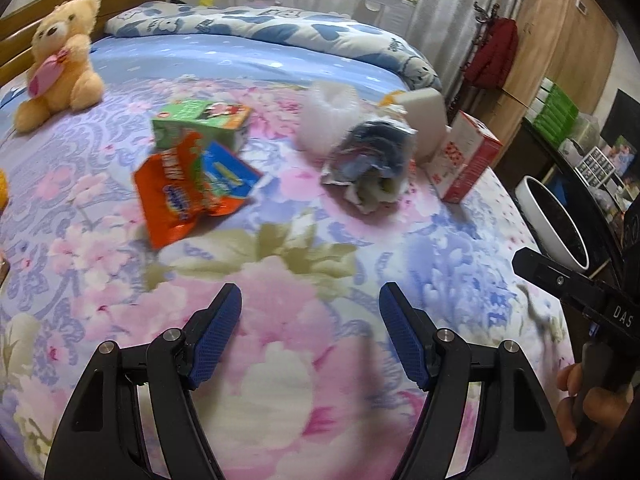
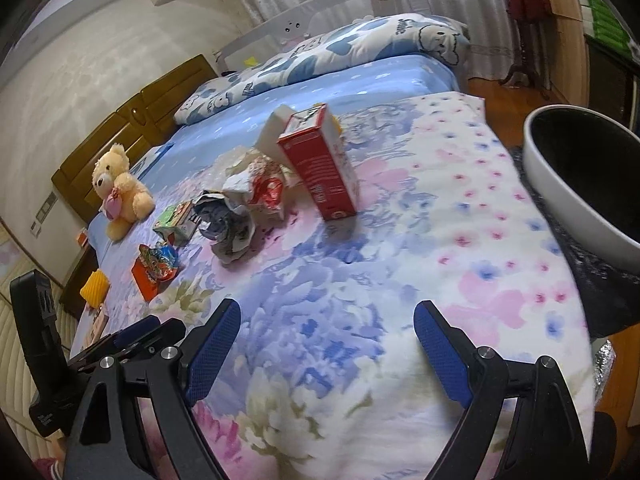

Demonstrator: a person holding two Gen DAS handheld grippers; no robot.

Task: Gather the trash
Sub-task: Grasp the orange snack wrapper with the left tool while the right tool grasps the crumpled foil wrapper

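Note:
Trash lies on a flowered bedspread. An orange snack wrapper [image 1: 182, 196] [image 2: 154, 270] and a green carton [image 1: 200, 122] [image 2: 176, 220] sit left of centre. A crumpled paper wad [image 1: 370, 168] [image 2: 228, 224], white foam [image 1: 330, 118] and a red box [image 1: 466, 160] [image 2: 320, 168] lie to the right. My left gripper [image 1: 310, 298] hovers open over the bedspread, short of the trash. Over the bed's near part, my right gripper [image 2: 326, 316] is open too, with nothing between its fingers. A white bin with a black liner [image 1: 556, 224] [image 2: 576, 184] stands off the bed's right edge.
A yellow teddy bear [image 1: 60, 64] [image 2: 120, 190] sits at the far left near the wooden headboard [image 2: 132, 128]. A blue patterned quilt [image 1: 280, 28] lies along the far side. A yellow object [image 2: 94, 288] rests at the left bed edge. A wardrobe [image 1: 560, 40] stands behind the bin.

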